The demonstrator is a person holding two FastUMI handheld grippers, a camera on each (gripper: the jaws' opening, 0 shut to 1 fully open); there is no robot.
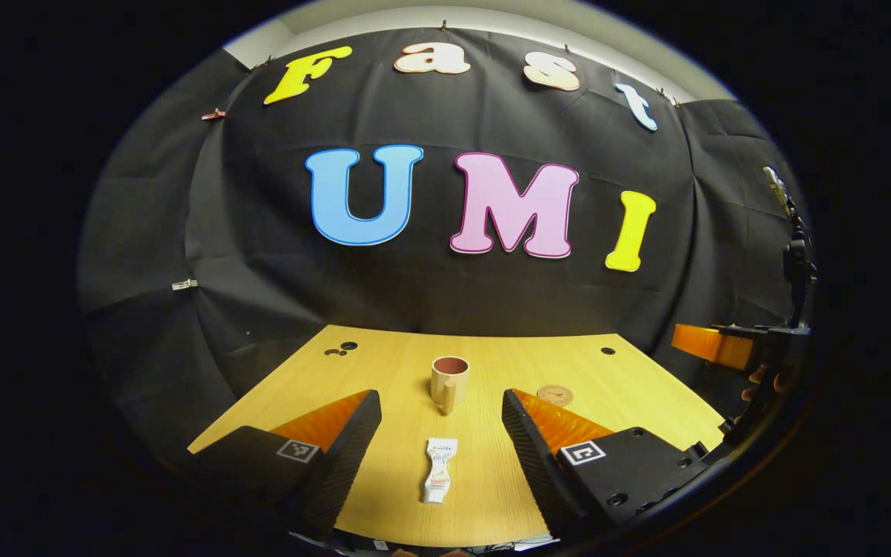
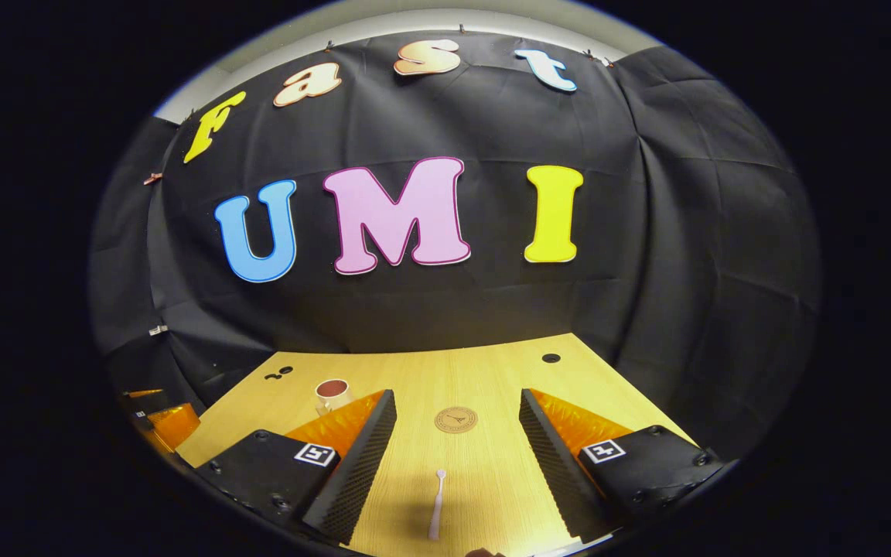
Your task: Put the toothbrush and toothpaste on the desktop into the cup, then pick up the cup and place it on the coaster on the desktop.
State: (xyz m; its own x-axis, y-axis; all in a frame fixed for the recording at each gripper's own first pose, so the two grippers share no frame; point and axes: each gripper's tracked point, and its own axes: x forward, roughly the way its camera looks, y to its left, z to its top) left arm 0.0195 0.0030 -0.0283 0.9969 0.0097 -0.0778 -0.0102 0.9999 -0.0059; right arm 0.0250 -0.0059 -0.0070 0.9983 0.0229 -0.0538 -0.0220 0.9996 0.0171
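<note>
Left hand-held gripper (image 1: 441,433) hangs above the near edge of the table (image 1: 646,402) with its fingers spread wide and nothing between them; the toothpaste (image 1: 438,480) lies flat on the wood right in the gap, its long axis running near to far, so the tube seems already lined up for a straight descent and a pinch across its narrow width; just beyond it stands the cup (image 1: 448,382), upright, mouth open to the top, its handle turned toward the near side, which leaves the rim clear for dropping things in; the coaster (image 1: 554,395) sits to the right of the cup, apart from it, waiting for the last step.

Right hand-held gripper (image 2: 457,456) is likewise wide open and empty, poised over the toothbrush (image 2: 436,503), which lies flat between the fingers with its head pointing away; in the right gripper view the coaster (image 2: 455,419) lies straight ahead past the brush and the cup (image 2: 332,394) is off to the far left, partly behind a finger; the other hand-held gripper (image 2: 159,422) peeks in at the left edge.

Each tool appears assigned to the item on its own side, so neither arm need cross the other; by my judgement nothing has been started: both items remain on the table, the cup is empty and off the coaster; the thin brush will likely call for a low, careful closing.
</note>
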